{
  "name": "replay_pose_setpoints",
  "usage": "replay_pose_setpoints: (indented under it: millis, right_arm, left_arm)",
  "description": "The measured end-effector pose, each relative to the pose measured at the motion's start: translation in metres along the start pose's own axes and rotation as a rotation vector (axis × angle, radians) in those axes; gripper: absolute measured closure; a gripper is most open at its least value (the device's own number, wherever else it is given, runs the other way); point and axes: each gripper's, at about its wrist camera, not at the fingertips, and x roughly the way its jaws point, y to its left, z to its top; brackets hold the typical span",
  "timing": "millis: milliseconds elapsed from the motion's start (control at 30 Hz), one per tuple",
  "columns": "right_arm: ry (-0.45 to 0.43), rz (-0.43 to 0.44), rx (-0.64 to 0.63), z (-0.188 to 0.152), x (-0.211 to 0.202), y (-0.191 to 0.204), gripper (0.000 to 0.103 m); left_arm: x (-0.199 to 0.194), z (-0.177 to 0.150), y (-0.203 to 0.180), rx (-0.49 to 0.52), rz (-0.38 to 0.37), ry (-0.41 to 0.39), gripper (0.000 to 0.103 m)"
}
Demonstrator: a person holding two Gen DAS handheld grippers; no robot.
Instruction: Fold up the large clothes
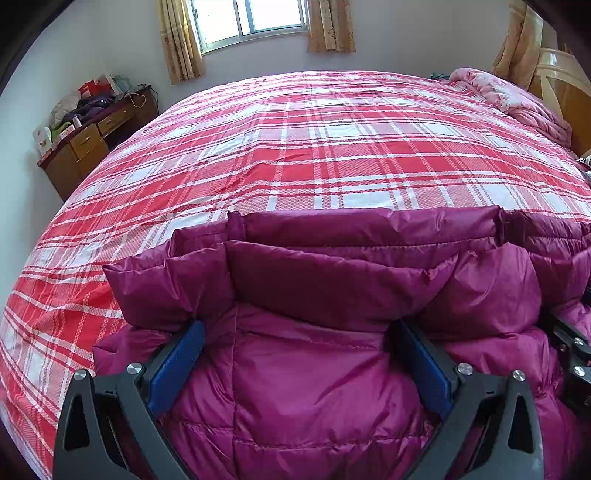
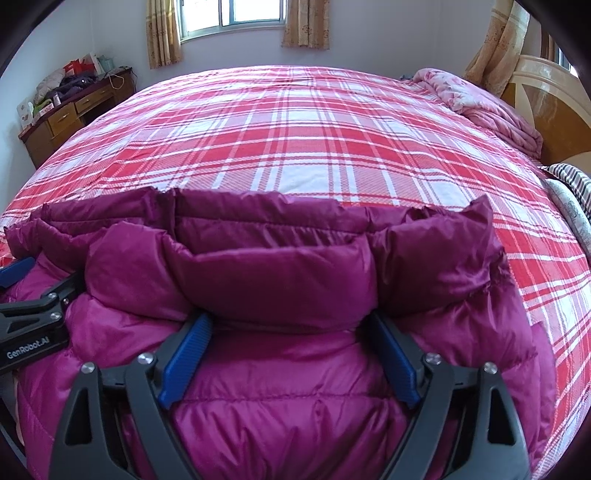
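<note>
A magenta puffer jacket [image 1: 317,280] lies on the near part of a bed with a red and white plaid cover [image 1: 314,147]. It also fills the near part of the right wrist view [image 2: 273,273]. My left gripper [image 1: 299,325] is open, its blue pads wide apart with a puffy fold of the jacket bulging between and over the fingertips. My right gripper [image 2: 291,321] is open the same way on the jacket's right part. The left gripper's black body [image 2: 33,314] shows at the left edge of the right wrist view. The right gripper's body [image 1: 576,350] shows at the right edge of the left wrist view.
A folded pink quilt [image 1: 517,99] lies at the far right corner by the wooden headboard [image 2: 546,96]. A striped pillow [image 2: 572,184] sits at the right edge. A cluttered wooden desk [image 1: 92,136] stands left of the bed under a curtained window [image 1: 255,18].
</note>
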Motion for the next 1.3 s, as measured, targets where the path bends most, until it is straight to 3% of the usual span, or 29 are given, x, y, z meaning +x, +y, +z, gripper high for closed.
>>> replay_pose_setpoints:
  millis: [100, 200, 633, 1300]
  right_arm:
    - [-0.037, 0.037, 0.056, -0.007, -0.020, 0.000, 0.015]
    - [-0.062, 0.038, 0.028, -0.013, -0.031, 0.012, 0.014]
    - [-0.011, -0.012, -0.009, -0.014, -0.003, 0.017, 0.008]
    - [-0.006, -0.053, -0.029, -0.015, 0.000, 0.023, 0.007]
  left_arm:
    - [0.000, -0.001, 0.001, -0.003, -0.003, -0.004, 0.001]
    - [-0.001, -0.001, 0.001, -0.004, -0.004, -0.005, 0.001]
    - [-0.002, -0.001, 0.000, -0.006, -0.003, -0.004, 0.001]
    - [-0.002, -0.001, 0.000, -0.004, 0.000, -0.004, 0.001]
